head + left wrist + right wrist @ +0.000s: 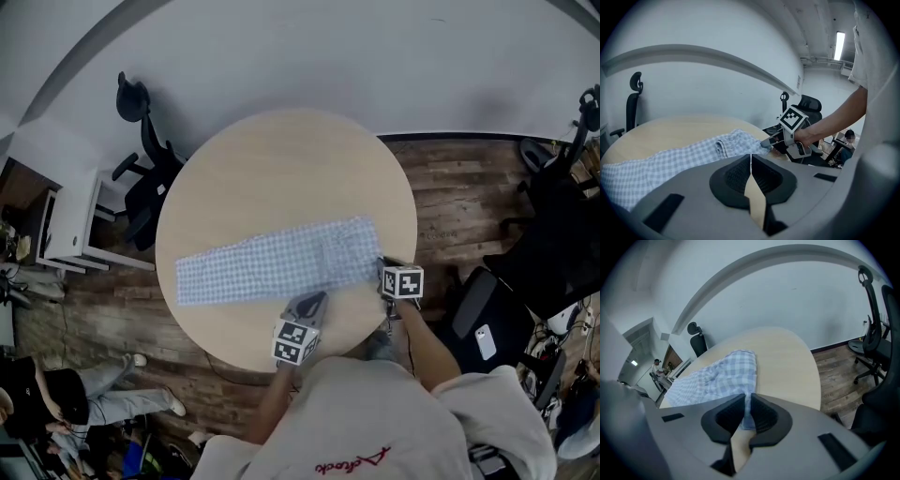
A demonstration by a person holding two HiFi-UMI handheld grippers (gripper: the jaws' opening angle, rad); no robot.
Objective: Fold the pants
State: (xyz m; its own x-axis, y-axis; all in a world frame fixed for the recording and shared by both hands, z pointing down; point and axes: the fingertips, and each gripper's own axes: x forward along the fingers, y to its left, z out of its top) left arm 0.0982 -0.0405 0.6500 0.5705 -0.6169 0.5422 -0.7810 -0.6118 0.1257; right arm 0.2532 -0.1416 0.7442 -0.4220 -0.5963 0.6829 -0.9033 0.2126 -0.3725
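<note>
Blue-and-white checked pants [272,262] lie flat across the round wooden table [291,159], legs to the left and waist to the right. My left gripper [314,300] sits at the cloth's near edge, partway along. Its jaws are shut, and only a thin pale strip shows between the pads [751,159], with the pants [670,161] spreading just beyond them. My right gripper [382,265] is at the near right corner of the waist end. It is shut on the pants [722,376], with checked cloth pinched between its pads [748,401]. The left gripper view shows the right gripper [768,142] biting that corner.
A black office chair [141,178] and a white desk [70,225] stand beyond the table's left side. More dark chairs [553,216] crowd the right, one with a phone [485,342] on it. A person [56,394] sits at lower left. The far half of the table is bare wood.
</note>
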